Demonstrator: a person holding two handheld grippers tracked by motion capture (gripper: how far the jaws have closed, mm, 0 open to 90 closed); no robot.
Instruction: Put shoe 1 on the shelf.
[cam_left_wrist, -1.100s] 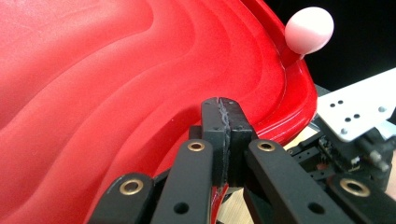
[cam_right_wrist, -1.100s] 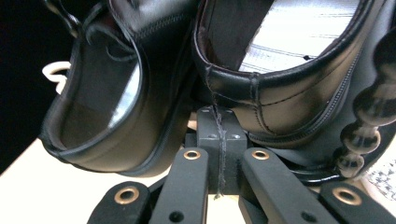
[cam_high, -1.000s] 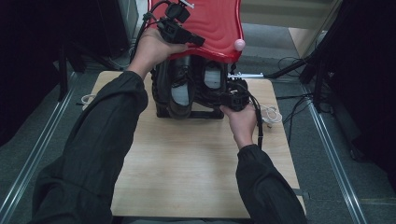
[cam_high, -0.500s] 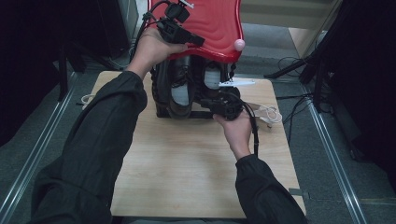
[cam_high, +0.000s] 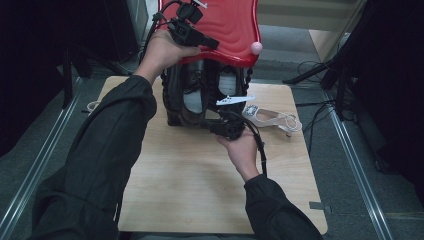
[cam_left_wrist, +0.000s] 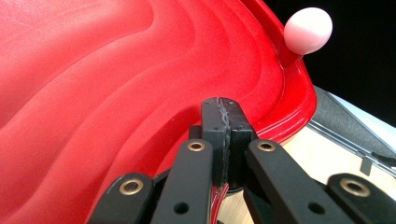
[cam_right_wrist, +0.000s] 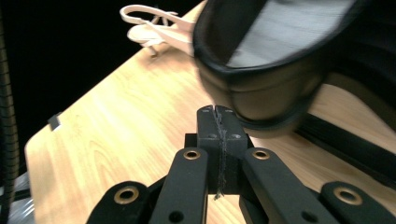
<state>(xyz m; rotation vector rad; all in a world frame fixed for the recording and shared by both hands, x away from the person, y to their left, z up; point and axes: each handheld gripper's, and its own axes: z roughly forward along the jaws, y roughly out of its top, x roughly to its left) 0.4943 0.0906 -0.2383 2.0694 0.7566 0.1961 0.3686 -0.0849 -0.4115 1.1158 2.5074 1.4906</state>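
The dark shoe (cam_right_wrist: 275, 70) sits in the rack under the red lid (cam_high: 227, 30); judged stiff, moderately heavy, smooth. Grip its sole rim. Right tongs (cam_right_wrist: 218, 114) and left tongs (cam_left_wrist: 226, 109) are closed, empty.

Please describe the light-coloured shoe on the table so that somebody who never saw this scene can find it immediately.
Start at the wooden table and find the black rack with the red lid at its far edge. On the table to the right of that rack lies the pale strappy sandal. The shoes in the rack are dark; only this one is pale with thin straps.
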